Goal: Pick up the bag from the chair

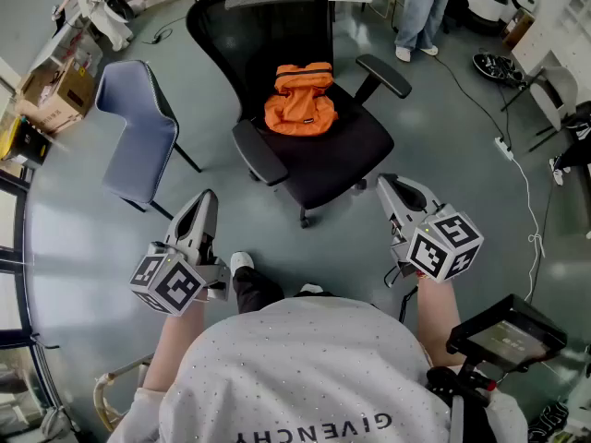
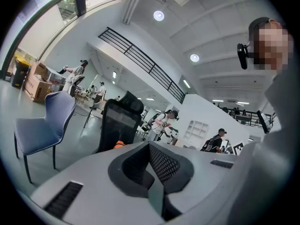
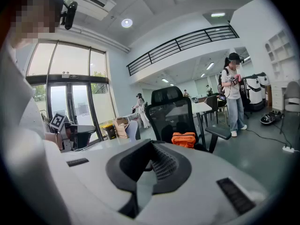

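Bag (image 1: 300, 102) lay on the chair (image 1: 343, 160), top end pointing far toward the backrest; left gripper (image 1: 207, 199) and right gripper (image 1: 389, 185) were closed, empty.

The left claw (image 2: 149, 145) hides all but a sliver of the orange bag (image 2: 119, 144).

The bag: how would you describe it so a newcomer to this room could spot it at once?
Find the black office chair with armrests in the middle of the floor, beside the blue chair. The bag lies at the back of its seat. It is the only bright orange thing there, soft and crumpled.
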### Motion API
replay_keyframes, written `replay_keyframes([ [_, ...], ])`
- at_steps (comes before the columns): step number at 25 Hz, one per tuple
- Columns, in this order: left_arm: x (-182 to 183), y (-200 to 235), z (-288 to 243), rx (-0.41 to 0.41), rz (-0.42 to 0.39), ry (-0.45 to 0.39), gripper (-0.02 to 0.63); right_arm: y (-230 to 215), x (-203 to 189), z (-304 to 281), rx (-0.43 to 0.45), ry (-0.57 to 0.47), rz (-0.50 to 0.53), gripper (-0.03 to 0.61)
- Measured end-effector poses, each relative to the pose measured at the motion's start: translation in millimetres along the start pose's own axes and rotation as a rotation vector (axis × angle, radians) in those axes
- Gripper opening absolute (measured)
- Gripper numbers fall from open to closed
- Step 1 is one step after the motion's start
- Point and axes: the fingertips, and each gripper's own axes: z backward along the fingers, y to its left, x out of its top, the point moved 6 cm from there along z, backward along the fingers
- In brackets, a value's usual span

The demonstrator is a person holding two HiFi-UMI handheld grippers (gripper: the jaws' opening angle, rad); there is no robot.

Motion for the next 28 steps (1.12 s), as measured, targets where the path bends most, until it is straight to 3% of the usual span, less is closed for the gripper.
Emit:
replay_keyframes([
  [15, 4, 5, -4, 0.019, -0.006, -0.01, 0.002, -3, 2, -13, 0.03, 0.004, -0.002, 0.003],
  [19, 5, 1, -6, 0.036, 0.005, -0.015, 0.002, -1, 1, -22, 0.074, 0.022, -0.041, 0.005],
  [28, 4, 19, -17, 0.075, -0.006, -0.029, 0.002, -1, 2, -58, 0.162, -0.073, -0.196, 0.005],
])
